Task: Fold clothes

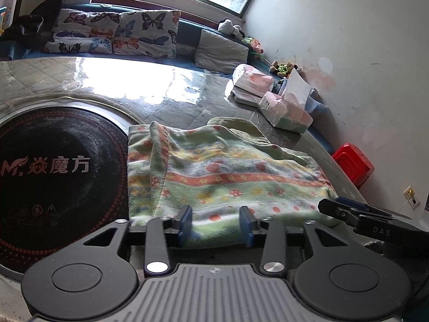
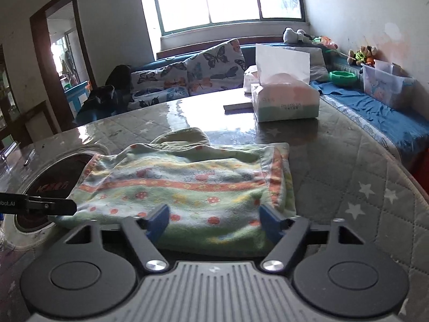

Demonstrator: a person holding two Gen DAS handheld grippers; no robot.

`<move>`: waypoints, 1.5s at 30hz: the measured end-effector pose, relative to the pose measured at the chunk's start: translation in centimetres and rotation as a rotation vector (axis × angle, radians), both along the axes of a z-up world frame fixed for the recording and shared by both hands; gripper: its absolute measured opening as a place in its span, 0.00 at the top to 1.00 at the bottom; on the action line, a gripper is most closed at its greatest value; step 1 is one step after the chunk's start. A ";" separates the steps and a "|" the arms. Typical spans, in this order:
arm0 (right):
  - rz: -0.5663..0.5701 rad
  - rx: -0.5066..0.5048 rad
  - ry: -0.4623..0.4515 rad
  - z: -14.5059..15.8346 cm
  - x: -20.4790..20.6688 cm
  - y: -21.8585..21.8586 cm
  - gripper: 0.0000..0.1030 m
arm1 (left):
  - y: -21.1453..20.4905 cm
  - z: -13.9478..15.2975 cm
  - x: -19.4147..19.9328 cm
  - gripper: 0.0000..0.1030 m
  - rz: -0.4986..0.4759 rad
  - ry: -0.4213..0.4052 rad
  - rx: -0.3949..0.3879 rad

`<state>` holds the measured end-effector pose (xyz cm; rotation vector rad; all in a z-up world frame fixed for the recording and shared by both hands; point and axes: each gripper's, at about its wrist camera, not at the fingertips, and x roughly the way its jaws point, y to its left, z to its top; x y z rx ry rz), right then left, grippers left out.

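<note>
A green patterned towel-like cloth (image 1: pixel 222 171) with orange bands and flowers lies folded on the quilted table (image 1: pixel 166 102). In the right wrist view the cloth (image 2: pixel 187 185) lies flat ahead. My left gripper (image 1: pixel 217 224) is open, its blue pads at the cloth's near edge with cloth between them. My right gripper (image 2: pixel 214 224) is open wide at the cloth's near edge, empty. The right gripper also shows at the right in the left wrist view (image 1: pixel 348 212). The left gripper's tip shows at the left in the right wrist view (image 2: pixel 53 205).
A black round induction cooktop (image 1: pixel 53 177) is set in the table left of the cloth. Tissue packs (image 1: pixel 287 112) stand at the far right; one shows in the right wrist view (image 2: pixel 287 102). Butterfly cushions (image 1: pixel 120 32) line a blue sofa. A red stool (image 1: pixel 354 163) stands by the wall.
</note>
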<state>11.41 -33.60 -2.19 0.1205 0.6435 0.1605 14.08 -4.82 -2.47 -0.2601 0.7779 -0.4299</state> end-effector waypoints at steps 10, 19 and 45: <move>-0.050 -0.049 -0.028 0.3 -2.0 0.4 0.01 | -0.5 0.6 -1.8 0.30 -0.014 -0.022 0.055; -0.085 -0.053 -0.026 0.1 -3.9 0.6 0.00 | -0.3 0.4 -4.0 0.06 0.004 -0.013 0.091; -0.146 -0.024 0.027 -0.3 -8.9 3.0 0.00 | 0.8 0.5 -9.1 0.00 0.049 -0.001 0.101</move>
